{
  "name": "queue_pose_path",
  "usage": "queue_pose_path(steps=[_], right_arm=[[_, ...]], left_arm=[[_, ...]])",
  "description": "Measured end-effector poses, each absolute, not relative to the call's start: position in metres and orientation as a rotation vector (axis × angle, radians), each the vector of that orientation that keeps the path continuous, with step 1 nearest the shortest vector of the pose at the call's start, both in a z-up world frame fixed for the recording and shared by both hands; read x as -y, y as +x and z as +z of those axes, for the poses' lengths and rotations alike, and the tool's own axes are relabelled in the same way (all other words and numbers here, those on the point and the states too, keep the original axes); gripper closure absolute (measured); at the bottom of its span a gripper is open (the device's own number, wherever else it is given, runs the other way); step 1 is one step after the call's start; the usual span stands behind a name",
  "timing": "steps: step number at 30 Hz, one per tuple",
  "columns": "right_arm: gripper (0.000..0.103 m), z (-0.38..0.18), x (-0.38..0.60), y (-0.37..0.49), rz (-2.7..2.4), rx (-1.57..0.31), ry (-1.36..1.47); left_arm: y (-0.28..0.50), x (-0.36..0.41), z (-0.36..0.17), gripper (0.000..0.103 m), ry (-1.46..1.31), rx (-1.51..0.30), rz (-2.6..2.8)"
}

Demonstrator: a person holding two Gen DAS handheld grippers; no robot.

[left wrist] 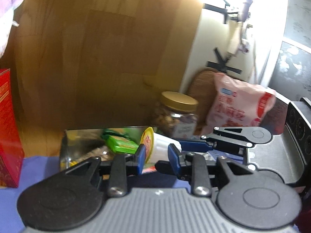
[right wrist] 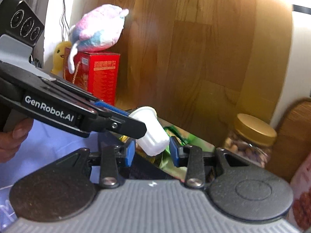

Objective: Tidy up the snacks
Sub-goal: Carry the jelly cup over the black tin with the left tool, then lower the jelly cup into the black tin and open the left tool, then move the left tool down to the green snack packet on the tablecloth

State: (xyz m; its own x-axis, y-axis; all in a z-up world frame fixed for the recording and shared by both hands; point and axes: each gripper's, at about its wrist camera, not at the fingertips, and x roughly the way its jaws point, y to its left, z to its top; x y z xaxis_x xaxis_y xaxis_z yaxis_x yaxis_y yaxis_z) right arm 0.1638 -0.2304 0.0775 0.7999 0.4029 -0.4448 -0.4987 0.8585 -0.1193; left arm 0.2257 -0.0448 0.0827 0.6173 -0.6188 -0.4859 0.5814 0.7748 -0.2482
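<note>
The white cup (right wrist: 150, 134) lies tilted above the metal tin (left wrist: 67, 145), its yellow lid end pinched by the left fingers (left wrist: 155, 153), its base between the right fingers (right wrist: 152, 152), seemingly gripped

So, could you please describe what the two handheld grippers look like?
Both the left gripper and the right gripper have black linkage arms, blue finger pads, round black discs and ribbed grey bodies. The left one's side reads "GenRobot.AI" in white.
</note>
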Motion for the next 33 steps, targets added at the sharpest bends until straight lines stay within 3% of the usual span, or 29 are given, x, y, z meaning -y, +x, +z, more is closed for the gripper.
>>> queue_pose_path(steps=[14,20,25,33], right_arm=[[0.062,0.058,0.214,0.226,0.478,-0.484,-0.246],[0.062,0.067,0.226,0.198,0.470,-0.460,-0.186],[0.062,0.071,0.246,0.151,0.476,-0.470,-0.032],[0.062,0.018,0.251,0.109,0.570,-0.763,0.339]], left_arm=[[0.278,0.029,0.052,0.075,-0.079,-0.622,-0.562],[0.264,0.018,0.051,0.075,-0.086,-0.635,-0.498],[0.222,-0.006,0.061,0.068,-0.134,-0.625,-0.480],[0.155,-0.066,0.016,0.067,-0.294,-0.829,-0.421]])
